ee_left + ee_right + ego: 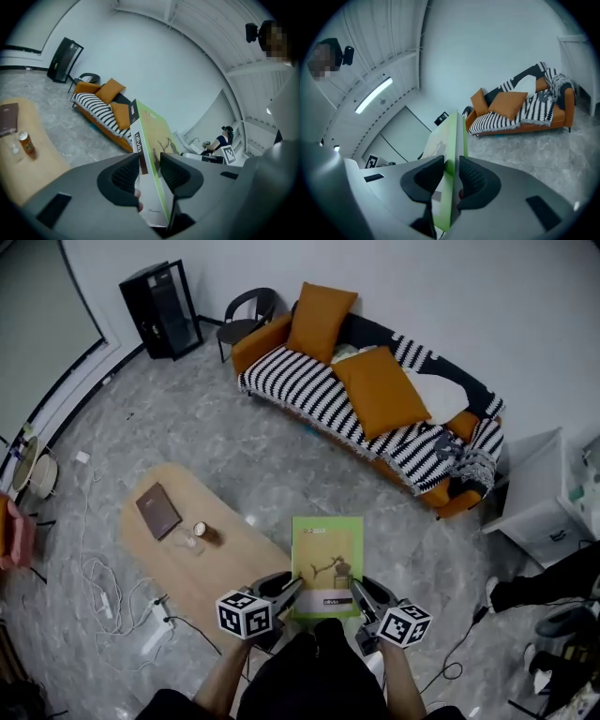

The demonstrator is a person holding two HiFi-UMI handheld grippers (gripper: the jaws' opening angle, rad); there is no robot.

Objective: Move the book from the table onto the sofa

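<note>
A green book (326, 561) hangs in the air between my two grippers, over the floor and short of the sofa (375, 404). My left gripper (290, 592) is shut on the book's left side near the spine (138, 140), one pad on each face. My right gripper (364, 592) is shut on the book's right edge (453, 150). In the left gripper view the left gripper (152, 171) clamps the book upright. The right gripper (451, 174) grips it likewise. The orange sofa (520, 110) carries a striped throw and orange cushions, and the sofa (101, 110) lies ahead.
The wooden table (192, 563) at my left holds a brown notebook (157, 510) and a can (200, 531). Cables (103, 582) lie on the floor beside it. A black cabinet (159, 307) and a dark chair (246, 313) stand beyond; a white cabinet (544, 498) stands at the right.
</note>
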